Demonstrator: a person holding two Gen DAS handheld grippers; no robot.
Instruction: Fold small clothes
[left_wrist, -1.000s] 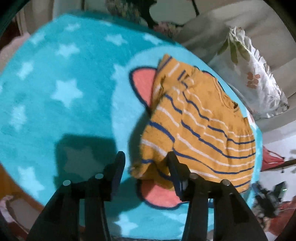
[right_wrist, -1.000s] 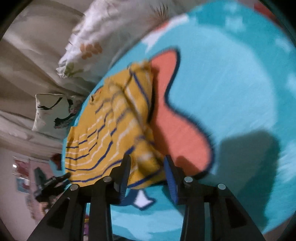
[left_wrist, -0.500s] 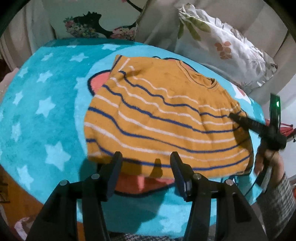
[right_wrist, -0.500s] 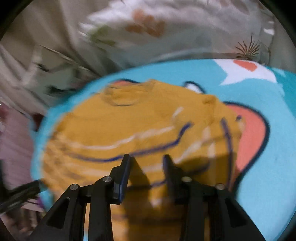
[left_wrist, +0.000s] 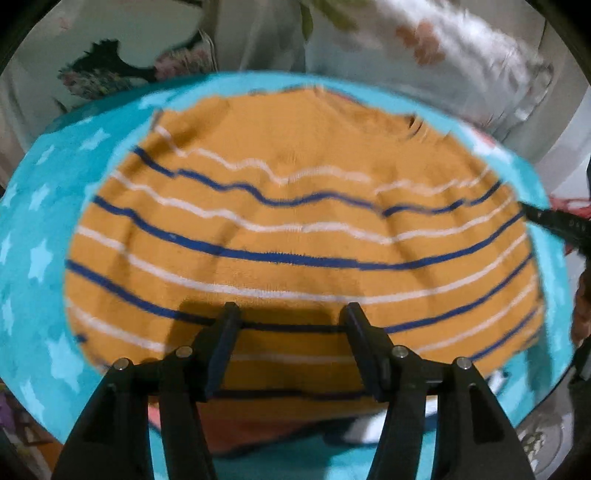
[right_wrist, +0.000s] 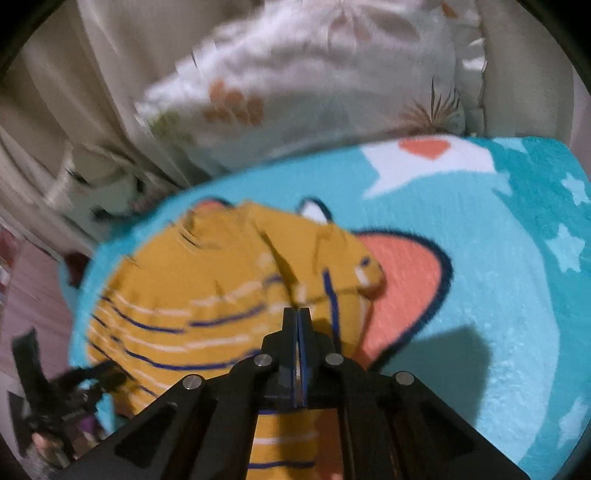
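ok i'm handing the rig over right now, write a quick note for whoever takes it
Left gripper: open, jaws just been widening, over the near hem of the sweater, nothing pinched.
Right gripper: jaws just closed, shut over a raised fold of the sweater; whether cloth is pinched is unclear.
The sweater lies spread on the rug, pillows behind.
Done: sweater laid out.
Left: all the folds.

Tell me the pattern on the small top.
Mustard-orange top with thin navy and white horizontal stripes; clearest in the left wrist view.
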